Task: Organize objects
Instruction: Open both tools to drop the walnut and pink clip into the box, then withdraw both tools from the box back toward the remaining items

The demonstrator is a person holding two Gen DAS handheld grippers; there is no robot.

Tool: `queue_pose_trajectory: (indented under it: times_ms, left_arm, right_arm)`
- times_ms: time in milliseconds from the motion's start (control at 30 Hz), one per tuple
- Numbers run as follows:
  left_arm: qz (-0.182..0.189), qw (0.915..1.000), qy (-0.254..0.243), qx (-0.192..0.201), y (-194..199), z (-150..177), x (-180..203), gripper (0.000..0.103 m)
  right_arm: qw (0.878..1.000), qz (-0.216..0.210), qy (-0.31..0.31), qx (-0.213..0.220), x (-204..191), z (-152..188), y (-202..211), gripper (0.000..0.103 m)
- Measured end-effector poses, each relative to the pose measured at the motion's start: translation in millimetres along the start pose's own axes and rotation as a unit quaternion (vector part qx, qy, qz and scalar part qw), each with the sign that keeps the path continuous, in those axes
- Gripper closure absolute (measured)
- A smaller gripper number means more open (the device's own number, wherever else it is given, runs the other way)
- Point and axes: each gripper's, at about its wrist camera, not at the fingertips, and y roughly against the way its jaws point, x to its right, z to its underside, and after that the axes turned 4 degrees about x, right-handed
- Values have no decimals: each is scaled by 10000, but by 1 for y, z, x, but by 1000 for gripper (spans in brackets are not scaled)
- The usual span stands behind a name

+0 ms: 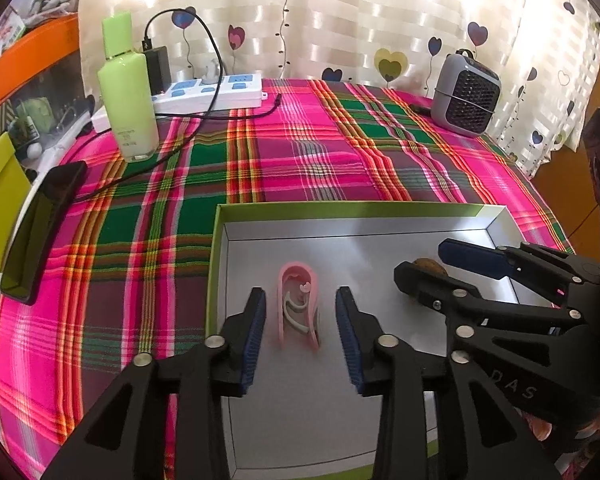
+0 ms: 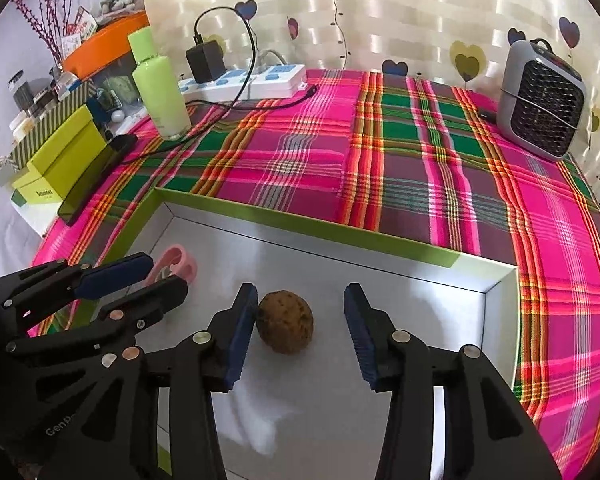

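A green-rimmed box lid with a grey inside (image 1: 340, 207) (image 2: 308, 226) lies on the plaid cloth. A pink clip (image 1: 298, 310) (image 2: 176, 264) stands on its floor. My left gripper (image 1: 300, 320) (image 2: 140, 280) is open, with its fingers on either side of the clip and apart from it. A brown walnut (image 2: 285, 322) (image 1: 430, 266) lies in the lid too. My right gripper (image 2: 300, 324) (image 1: 432, 266) is open around it. The walnut sits against the left finger pad (image 2: 242, 336).
A green bottle (image 1: 128, 92) (image 2: 160, 88), a power strip with charger and cable (image 1: 208, 92) (image 2: 244, 76) and a black phone (image 1: 40, 236) (image 2: 96, 176) stand at the back left. A small grey heater (image 1: 466, 94) (image 2: 540, 108) is back right. Boxes (image 2: 56, 168) crowd the left edge.
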Motion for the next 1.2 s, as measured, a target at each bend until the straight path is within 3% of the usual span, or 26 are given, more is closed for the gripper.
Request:
queue_pose_trajectory:
  times_ms: [533, 967, 1200]
  left_arm:
    - [-160, 9996, 36, 225, 35, 17, 4, 56]
    - [-330, 9987, -16, 396, 61, 39, 10, 56]
    - [-188, 9983, 102, 549, 76, 49, 7, 56]
  right_arm:
    - [9993, -17, -60, 374, -7, 18, 36, 55]
    - [9980, 82, 10, 624, -19, 39, 65, 55]
    - [9975, 38, -25, 711, -23, 52, 78, 55]
